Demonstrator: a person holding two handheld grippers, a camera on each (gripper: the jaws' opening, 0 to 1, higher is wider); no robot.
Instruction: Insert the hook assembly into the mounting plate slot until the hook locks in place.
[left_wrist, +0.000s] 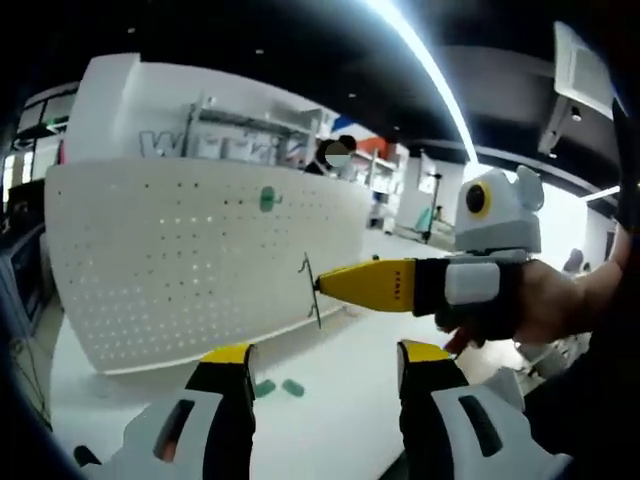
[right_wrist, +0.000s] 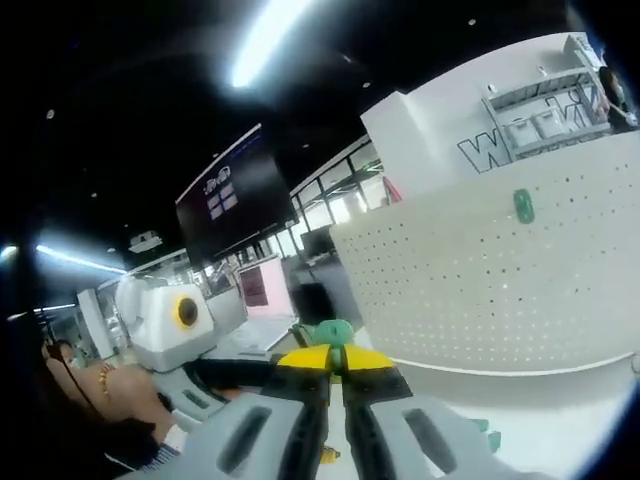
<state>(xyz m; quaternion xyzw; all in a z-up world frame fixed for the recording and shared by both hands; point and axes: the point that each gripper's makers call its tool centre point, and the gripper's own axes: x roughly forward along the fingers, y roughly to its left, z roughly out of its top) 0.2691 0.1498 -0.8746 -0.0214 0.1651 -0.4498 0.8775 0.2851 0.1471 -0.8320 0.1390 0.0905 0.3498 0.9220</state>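
A white perforated mounting plate (left_wrist: 200, 260) stands upright on the table, with one green piece (left_wrist: 267, 199) seated in it. In the left gripper view my right gripper (left_wrist: 322, 285) comes in from the right, shut on a thin wire hook (left_wrist: 310, 292) held just in front of the plate's right part. My left gripper (left_wrist: 327, 352) is open, with nothing between its jaws, low in front of the plate. In the right gripper view my right gripper (right_wrist: 335, 358) is shut on the green hook assembly (right_wrist: 333, 333), and the plate (right_wrist: 480, 280) with its green piece (right_wrist: 523, 205) stands to the right.
Two small green pieces (left_wrist: 280, 388) lie on the white table (left_wrist: 340, 350) in front of the plate, also seen as green pieces (right_wrist: 482, 432) low in the right gripper view. A person's hand (right_wrist: 105, 400) is at the lower left. Shelves and screens stand behind.
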